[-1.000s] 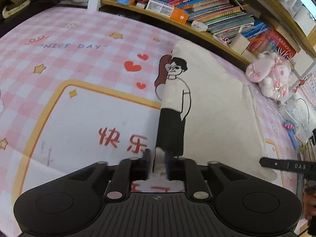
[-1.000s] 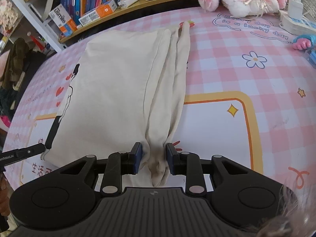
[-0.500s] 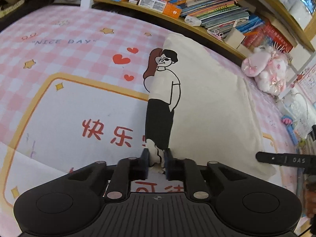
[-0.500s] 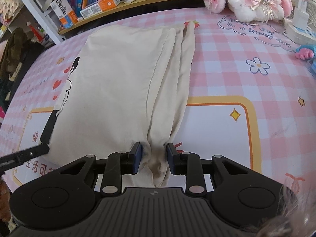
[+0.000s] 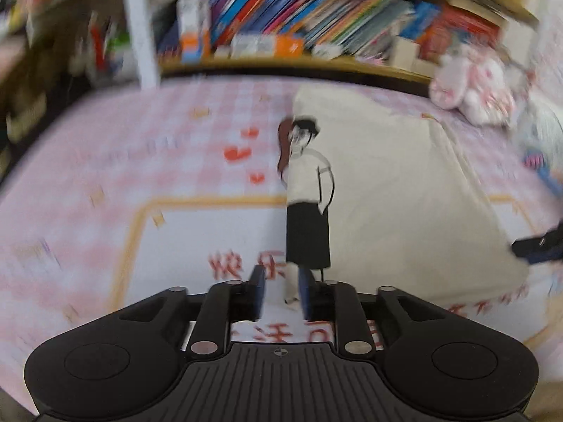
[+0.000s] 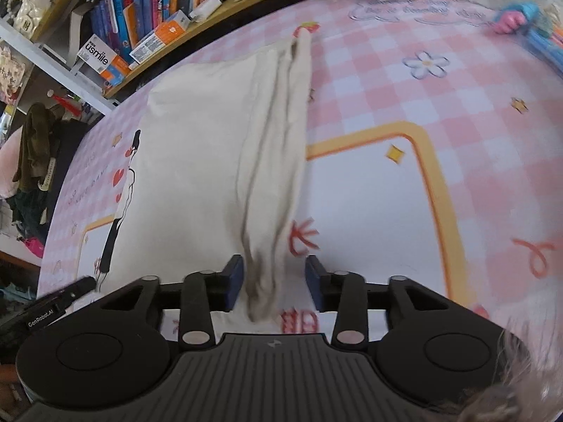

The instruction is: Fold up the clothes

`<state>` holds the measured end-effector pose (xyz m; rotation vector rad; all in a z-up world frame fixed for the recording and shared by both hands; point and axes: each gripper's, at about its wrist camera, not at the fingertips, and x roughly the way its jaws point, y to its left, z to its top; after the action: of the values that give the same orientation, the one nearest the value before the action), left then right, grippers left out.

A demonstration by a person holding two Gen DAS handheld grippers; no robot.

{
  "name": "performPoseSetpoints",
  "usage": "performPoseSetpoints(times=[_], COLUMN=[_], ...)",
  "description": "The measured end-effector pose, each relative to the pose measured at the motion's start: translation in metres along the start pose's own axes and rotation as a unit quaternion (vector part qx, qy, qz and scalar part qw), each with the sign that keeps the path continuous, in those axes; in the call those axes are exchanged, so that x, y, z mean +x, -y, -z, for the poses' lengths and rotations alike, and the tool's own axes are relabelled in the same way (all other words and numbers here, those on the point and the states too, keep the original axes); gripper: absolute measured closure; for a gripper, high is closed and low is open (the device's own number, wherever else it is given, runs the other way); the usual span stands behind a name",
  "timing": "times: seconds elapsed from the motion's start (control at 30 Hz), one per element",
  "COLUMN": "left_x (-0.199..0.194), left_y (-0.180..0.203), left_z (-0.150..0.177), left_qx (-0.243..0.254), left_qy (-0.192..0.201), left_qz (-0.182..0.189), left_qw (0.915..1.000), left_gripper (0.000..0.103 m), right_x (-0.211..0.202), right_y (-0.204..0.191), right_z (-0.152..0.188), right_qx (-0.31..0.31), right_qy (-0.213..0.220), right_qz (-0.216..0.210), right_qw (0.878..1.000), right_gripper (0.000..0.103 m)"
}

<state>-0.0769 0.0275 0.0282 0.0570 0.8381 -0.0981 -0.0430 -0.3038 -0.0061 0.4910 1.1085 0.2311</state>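
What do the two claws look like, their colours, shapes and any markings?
Both look alike. The left claw and right claw have matte black bodies with ribbed centre panels, a round disc on each side, black linkage arms with silver pivot pins, and dark blue pads. In the right wrist view, the left claw's black finger bears white "GenRobot.AI" lettering. No sleeves or cables are visible.

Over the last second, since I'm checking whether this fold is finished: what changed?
Both grippers let go: the left gripper and right gripper were pinching the cream shirt; their jaws are now opening. The shirt stays folded flat on the pink mat.
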Motion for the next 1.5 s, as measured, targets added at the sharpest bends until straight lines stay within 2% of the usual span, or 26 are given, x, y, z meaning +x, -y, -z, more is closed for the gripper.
performPoseSetpoints(times=[0.03,0.07,0.1,0.13,0.2,0.3,0.47,0.5,0.53,0.63,0.7,0.83,1.0,1.07,1.13,1.2,1.27,1.4,1.47,1.5], left_x=[-0.005,-0.009,-0.009,-0.01,-0.01,-0.004,0.002,0.003,0.003,0.004,0.002,0.0,0.006,0.011,0.015,0.022,0.026,0.025,0.024,0.024], left_y=[0.004,0.006,0.011,0.015,0.025,0.04,0.058,0.061,0.064,0.071,0.076,0.093,0.11,0.12,0.13,0.139,0.142,0.135,0.131,0.13], left_z=[-0.002,-0.004,-0.007,-0.01,-0.015,-0.023,-0.022,-0.022,-0.021,-0.02,-0.018,-0.011,-0.004,-0.003,0.001,0.004,0.004,-0.007,-0.01,-0.011], left_qx=[0.02,0.033,0.041,0.048,0.063,0.091,0.137,0.142,0.148,0.172,0.2,0.268,0.297,0.311,0.34,0.366,0.374,0.345,0.338,0.336], left_qy=[0.013,0.023,0.03,0.036,0.046,0.034,0.015,0.011,0.008,0.01,0.013,0.017,0.016,0.012,0.02,0.031,0.038,0.055,0.056,0.055], left_qz=[0.0,0.005,0.015,0.024,0.044,0.062,0.082,0.084,0.086,0.093,0.102,0.113,0.122,0.126,0.115,0.087,0.064,0.045,0.041,0.043], left_qw=[0.9997,0.9992,0.9986,0.9979,0.996,0.9933,0.9871,0.9862,0.9853,0.9806,0.9744,0.9566,0.947,0.9418,0.9333,0.926,0.9246,0.9359,0.9385,0.9394], left_gripper=[0.054,0.045,0.029,0.023,0.023,0.023,0.022,0.019,0.018,0.018,0.018,0.018,0.018,0.018,0.018,0.018,0.018,0.018,0.018,0.018], right_x=[-0.003,-0.003,-0.004,-0.002,0.0,0.006,0.01,0.011,0.012,0.006,0.001,-0.014,-0.024,-0.025,-0.025,-0.025,-0.028,-0.032,-0.034,-0.037], right_y=[0.004,0.006,0.009,0.011,0.011,0.007,-0.004,-0.004,-0.004,-0.008,-0.01,-0.008,-0.017,-0.021,-0.024,-0.026,-0.027,-0.028,-0.029,-0.03], right_z=[0.002,0.003,0.005,0.006,0.006,0.004,0.003,0.002,0.002,0.001,-0.001,-0.012,-0.026,-0.03,-0.033,-0.033,-0.032,-0.029,-0.026,-0.024], right_qx=[0.008,0.017,0.027,0.035,0.045,0.059,0.034,0.032,0.029,0.011,0.01,0.053,0.078,0.08,0.081,0.08,0.072,0.047,0.029,0.015], right_qy=[-0.008,-0.014,-0.021,-0.026,-0.026,-0.038,-0.047,-0.048,-0.05,-0.039,-0.031,-0.013,0.0,0.001,0.002,0.002,0.002,0.001,0.004,0.009], right_qz=[-0.007,-0.015,-0.023,-0.031,-0.041,-0.059,-0.055,-0.053,-0.052,-0.058,-0.071,-0.12,-0.158,-0.16,-0.16,-0.158,-0.154,-0.132,-0.117,-0.107], right_qw=[1.0,1.0,0.999,0.999,0.998,0.996,0.997,0.997,0.997,0.997,0.997,0.991,0.984,0.984,0.984,0.984,0.986,0.99,0.993,0.994], right_gripper=[0.06,0.06,0.06,0.06,0.06,0.063,0.064,0.075,0.082,0.088,0.089,0.09,0.09,0.09,0.09,0.09,0.09,0.089,0.082,0.074])
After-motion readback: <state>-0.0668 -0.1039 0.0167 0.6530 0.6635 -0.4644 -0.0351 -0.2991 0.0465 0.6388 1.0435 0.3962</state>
